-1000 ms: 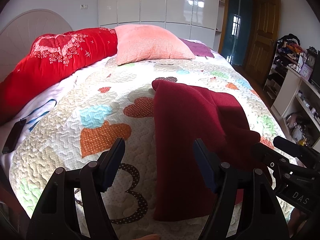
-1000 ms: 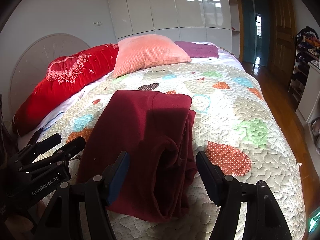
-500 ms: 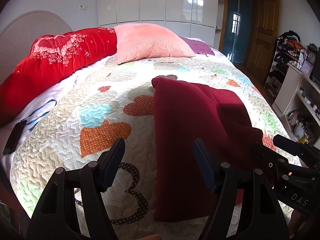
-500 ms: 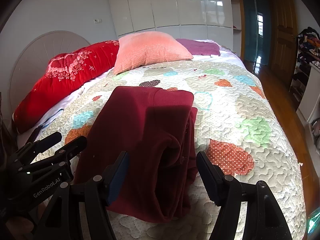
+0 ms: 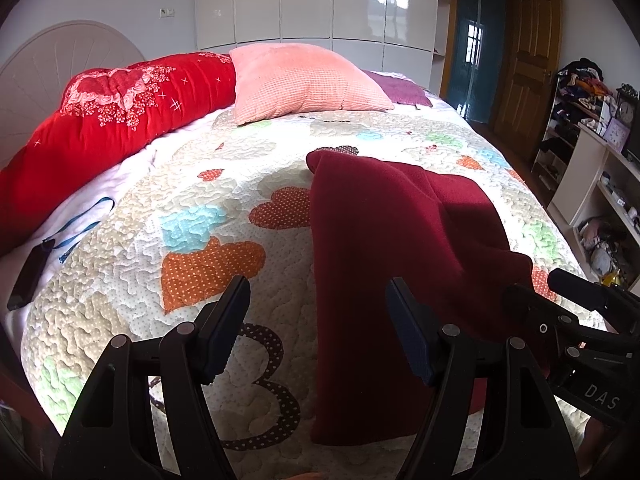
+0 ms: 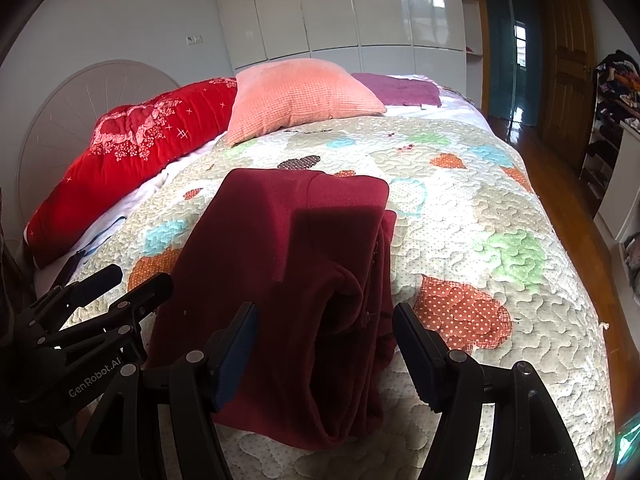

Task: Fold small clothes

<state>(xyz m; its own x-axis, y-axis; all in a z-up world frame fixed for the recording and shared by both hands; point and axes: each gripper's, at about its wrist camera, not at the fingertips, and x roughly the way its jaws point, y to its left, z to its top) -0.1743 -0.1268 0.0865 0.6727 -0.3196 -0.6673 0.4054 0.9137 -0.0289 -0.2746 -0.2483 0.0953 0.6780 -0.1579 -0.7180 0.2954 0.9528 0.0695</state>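
A dark red garment (image 5: 392, 240) (image 6: 288, 264) lies folded lengthwise on the patterned quilt (image 5: 192, 216) (image 6: 500, 208), its bunched layers along the right side. My left gripper (image 5: 318, 304) hovers open above the garment's near left edge, nothing between its fingers. My right gripper (image 6: 324, 328) hovers open over the garment's near right folds, not touching the cloth. Each gripper shows in the other's view: the right gripper (image 5: 560, 312) at the right edge, the left gripper (image 6: 116, 292) at the lower left.
A red bolster (image 5: 120, 112), a pink pillow (image 5: 304, 80) and a purple cloth (image 5: 400, 90) lie at the head of the bed. A dark phone (image 5: 30, 272) rests at the left edge. Shelves with clutter (image 5: 592, 152) stand right, beside a wooden door (image 5: 524, 48).
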